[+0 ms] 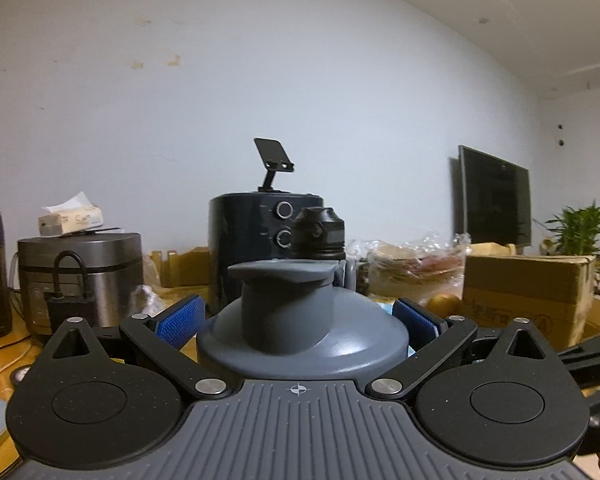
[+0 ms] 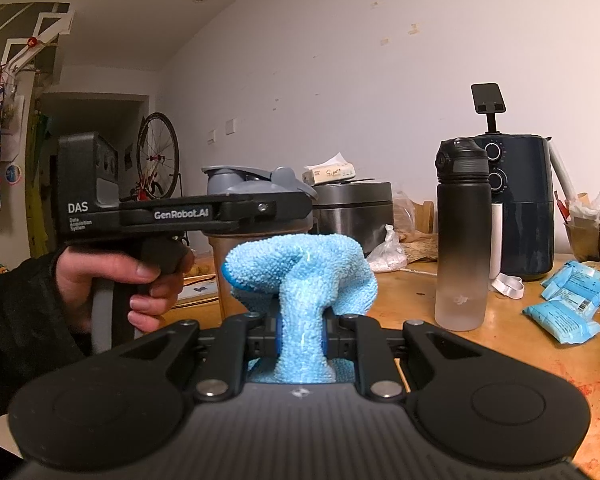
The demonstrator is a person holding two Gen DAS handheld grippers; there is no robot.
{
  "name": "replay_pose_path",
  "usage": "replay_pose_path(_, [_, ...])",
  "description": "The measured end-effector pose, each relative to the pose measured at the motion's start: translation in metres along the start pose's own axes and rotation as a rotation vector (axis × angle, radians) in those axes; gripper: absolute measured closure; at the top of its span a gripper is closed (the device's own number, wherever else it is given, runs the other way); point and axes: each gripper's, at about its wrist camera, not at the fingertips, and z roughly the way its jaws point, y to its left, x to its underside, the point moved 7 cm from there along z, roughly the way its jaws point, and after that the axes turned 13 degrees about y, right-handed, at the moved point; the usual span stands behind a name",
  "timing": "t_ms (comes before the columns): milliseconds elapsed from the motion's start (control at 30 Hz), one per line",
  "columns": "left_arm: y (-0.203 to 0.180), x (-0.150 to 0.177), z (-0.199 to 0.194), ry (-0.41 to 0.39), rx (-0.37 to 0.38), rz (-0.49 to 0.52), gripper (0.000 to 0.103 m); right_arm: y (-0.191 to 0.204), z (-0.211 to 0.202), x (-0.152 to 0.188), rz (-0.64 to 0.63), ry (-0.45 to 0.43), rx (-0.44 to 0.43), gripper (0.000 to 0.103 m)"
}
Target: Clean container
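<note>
From the right wrist view we read, at the left, "DAS" and small print beneath it on the body of the left gripper (image 2: 266,216), then "GenRobot.AI" along its arm; a hand (image 2: 132,280) in a dark sleeve holds its grip. Its jaws are clamped on the shaker bottle (image 2: 260,216) just under the grey lid, and the bottle stands upright on the wooden table (image 2: 500,344). In the left wrist view the same grey lid (image 1: 292,312) fills the space between the blue pads (image 1: 180,320), which press its two sides.

Further right, a tissue box (image 2: 330,172) with a handwritten word we cannot make out lies on a steel cooker (image 2: 356,208). In front, our right gripper (image 2: 300,336) has its jaws squeezed together on a light blue cloth (image 2: 300,272), which bunches up just before the shaker bottle. Right of it stands a black water bottle (image 2: 462,232) with a faint logo low on its frosted base, then a dark air fryer (image 2: 520,208), then blue packets (image 2: 568,300) with print too small to read.
</note>
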Motion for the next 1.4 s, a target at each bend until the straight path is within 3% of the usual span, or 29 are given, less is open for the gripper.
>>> replay_pose_path(733, [-0.016, -0.005, 0.004, -0.005, -0.346, -0.103, 0.000, 0.000, -0.004, 0.002, 0.008, -0.007, 0.011, 0.091])
replay_pose_path(1033, [-0.017, -0.002, 0.005, 0.027, -0.423, -0.143, 0.000, -0.002, -0.006, 0.002, 0.011, -0.007, 0.015, 0.091])
replay_pose_path(1300, [-0.021, -0.002, 0.005, 0.034, -0.430, -0.156, 0.000, -0.002, -0.007, 0.003, 0.008, -0.004, 0.017, 0.089])
replay_pose_path(1367, [-0.021, -0.001, 0.006, 0.040, -0.440, -0.158, 0.002, -0.003, -0.007, 0.003, 0.009, -0.006, 0.017, 0.089])
replay_pose_path(1400, [-0.022, -0.001, 0.007, 0.043, -0.446, -0.159, 0.008, -0.003, -0.008, 0.003, 0.009, -0.007, 0.018, 0.089])
